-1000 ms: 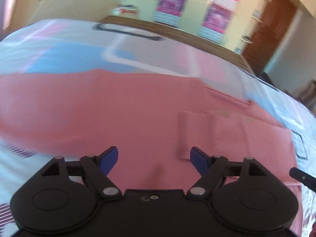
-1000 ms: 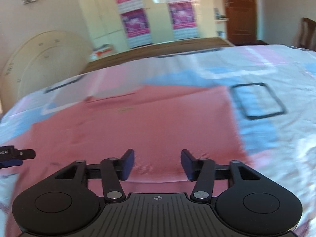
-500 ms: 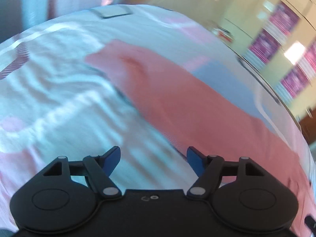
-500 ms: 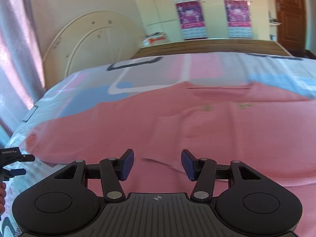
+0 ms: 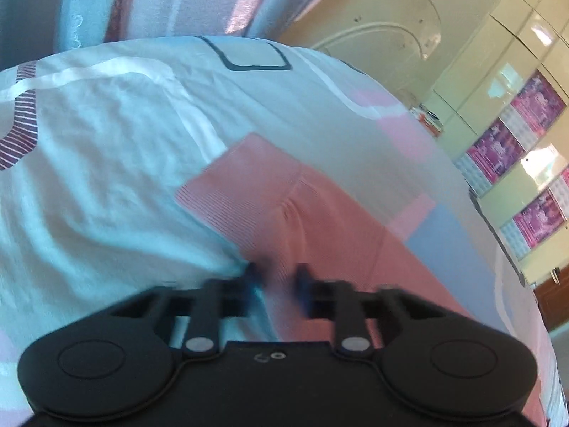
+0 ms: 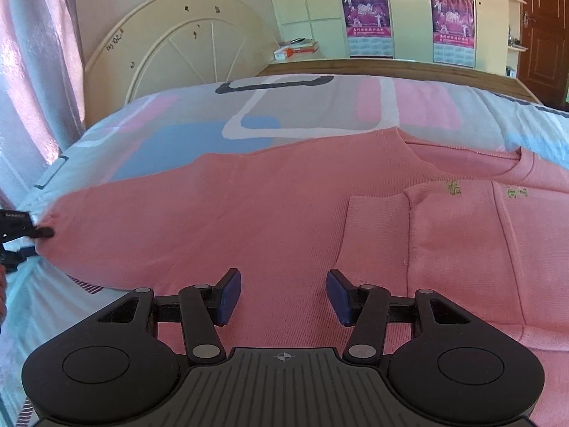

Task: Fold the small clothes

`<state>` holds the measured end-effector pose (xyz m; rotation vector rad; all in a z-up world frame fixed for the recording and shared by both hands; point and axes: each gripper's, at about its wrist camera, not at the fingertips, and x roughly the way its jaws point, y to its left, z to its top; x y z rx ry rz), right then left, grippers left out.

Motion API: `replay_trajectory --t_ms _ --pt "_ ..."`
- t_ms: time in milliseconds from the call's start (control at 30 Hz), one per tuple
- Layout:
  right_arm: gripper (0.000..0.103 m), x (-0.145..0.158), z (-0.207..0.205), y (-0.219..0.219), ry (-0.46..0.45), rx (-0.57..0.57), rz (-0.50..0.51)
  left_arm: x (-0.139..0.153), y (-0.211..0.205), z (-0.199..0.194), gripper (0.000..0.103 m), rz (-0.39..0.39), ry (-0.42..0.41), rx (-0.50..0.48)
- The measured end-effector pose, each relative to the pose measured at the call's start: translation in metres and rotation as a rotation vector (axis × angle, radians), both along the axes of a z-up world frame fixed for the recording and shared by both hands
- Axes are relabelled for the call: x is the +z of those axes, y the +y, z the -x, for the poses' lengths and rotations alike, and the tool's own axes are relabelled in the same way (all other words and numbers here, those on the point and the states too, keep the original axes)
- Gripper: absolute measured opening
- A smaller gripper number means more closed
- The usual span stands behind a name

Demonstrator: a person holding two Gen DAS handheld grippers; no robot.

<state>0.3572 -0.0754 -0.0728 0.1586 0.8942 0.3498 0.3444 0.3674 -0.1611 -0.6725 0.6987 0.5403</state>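
A pink long-sleeved sweater (image 6: 284, 213) lies flat on the bed, one sleeve folded across its chest (image 6: 377, 224). In the left wrist view its other sleeve (image 5: 291, 213) stretches away, ribbed cuff (image 5: 231, 181) at the far end. My left gripper (image 5: 277, 277) is blurred, its fingers close together around the sleeve's edge near the cuff. It also shows at the left edge of the right wrist view (image 6: 35, 231), touching the sleeve end. My right gripper (image 6: 283, 293) is open and empty, just above the sweater's lower body.
The bed sheet (image 6: 309, 106) has blue, pink and grey patches. A cream headboard (image 6: 185, 42) and a curtain (image 6: 35, 71) stand at the left. A wooden bed frame (image 6: 391, 67), wardrobe with posters (image 6: 366, 17) and brown door (image 6: 540, 28) are behind.
My left gripper swung left to the sleeve cuff and its fingers closed in on the sleeve edge. My right gripper turned left over the sweater and stayed open.
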Motion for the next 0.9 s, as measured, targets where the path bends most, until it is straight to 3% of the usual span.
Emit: replay_trajectory --t_ms 133,233,300,400,533,700,833,900 --pt "0.053 -0.007 -0.006 0.0 0.001 -0.009 0.021 0.01 -0.009 0.002 0.007 -0.051 -0.03 -0.027" --pt "0.054 -0.02 -0.012 -0.001 0.047 0.005 0.009 0.033 -0.036 -0.003 0.007 -0.088 -0.09 -0.115" --pt "0.054 -0.019 -0.014 0.0 0.037 0.036 0.025 0.054 -0.066 -0.011 0.006 -0.137 -0.13 -0.216" --pt "0.054 -0.004 -0.011 -0.015 0.004 0.005 -0.042 0.084 -0.127 -0.023 0.006 -0.18 -0.204 -0.391" --pt "0.054 0.016 0.003 -0.053 -0.044 -0.072 -0.068 0.106 -0.226 -0.04 0.006 -0.161 -0.274 -0.646" --pt "0.054 0.03 0.023 -0.121 -0.058 -0.204 -0.049 0.087 -0.356 -0.053 0.007 -0.146 -0.272 -0.935" --pt "0.054 0.029 0.04 -0.172 -0.032 -0.309 -0.039 0.041 -0.429 -0.054 0.008 -0.173 -0.149 -1.097" --pt "0.054 0.028 0.047 -0.189 -0.013 -0.331 -0.05 0.024 -0.449 -0.046 0.016 -0.204 -0.083 -1.135"
